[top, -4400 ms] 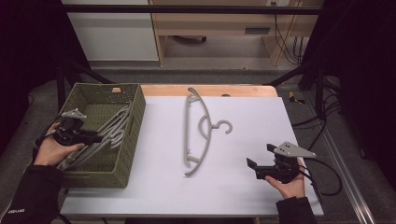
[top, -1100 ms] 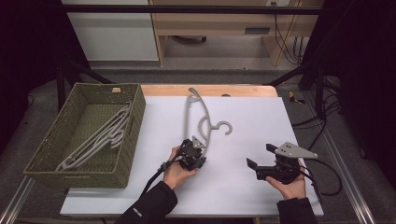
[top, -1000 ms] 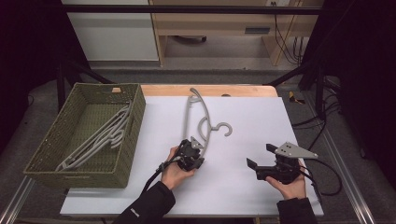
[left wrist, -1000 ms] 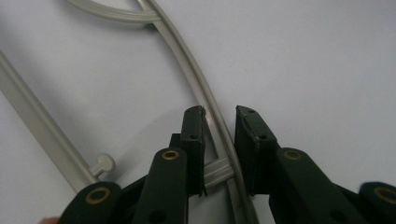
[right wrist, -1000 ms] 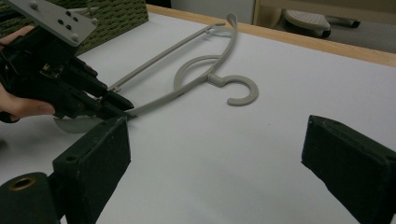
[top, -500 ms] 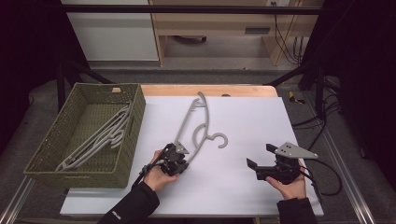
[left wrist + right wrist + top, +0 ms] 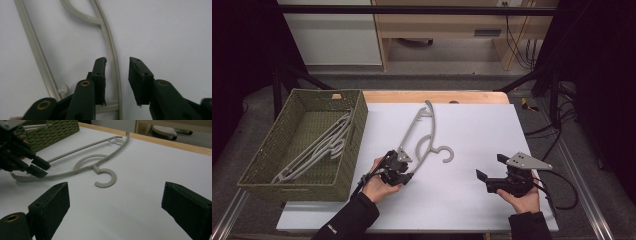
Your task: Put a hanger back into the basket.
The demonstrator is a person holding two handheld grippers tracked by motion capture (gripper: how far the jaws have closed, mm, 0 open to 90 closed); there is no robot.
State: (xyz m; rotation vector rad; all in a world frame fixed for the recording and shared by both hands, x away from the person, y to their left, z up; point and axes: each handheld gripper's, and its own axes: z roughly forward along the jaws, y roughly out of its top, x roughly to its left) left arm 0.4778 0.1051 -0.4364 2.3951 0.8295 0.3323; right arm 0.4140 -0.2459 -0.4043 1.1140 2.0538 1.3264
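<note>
A grey plastic hanger (image 7: 416, 131) lies slanted on the white table, its hook (image 7: 446, 155) pointing right. My left gripper (image 7: 401, 166) sits at the hanger's near end. In the left gripper view its jaws have just been opening. The hanger's arm (image 7: 113, 60) runs through the gap of the gripper (image 7: 116, 72), clear of the pads, so the gripper is open. My right gripper (image 7: 488, 175) rests at the front right, open wide with nothing in it. From there (image 7: 117, 207) I see the hanger (image 7: 100, 160) and the left gripper (image 7: 37, 167).
A green woven basket (image 7: 292, 187) stands at the table's left with several grey hangers (image 7: 317, 147) inside. A wooden strip (image 7: 437, 95) marks the far table edge. Cables trail off the right side (image 7: 562, 185).
The left gripper has dragged the hanger's near end leftward, towards the basket, so the hanger now lies slanted. The right gripper has stayed put.
</note>
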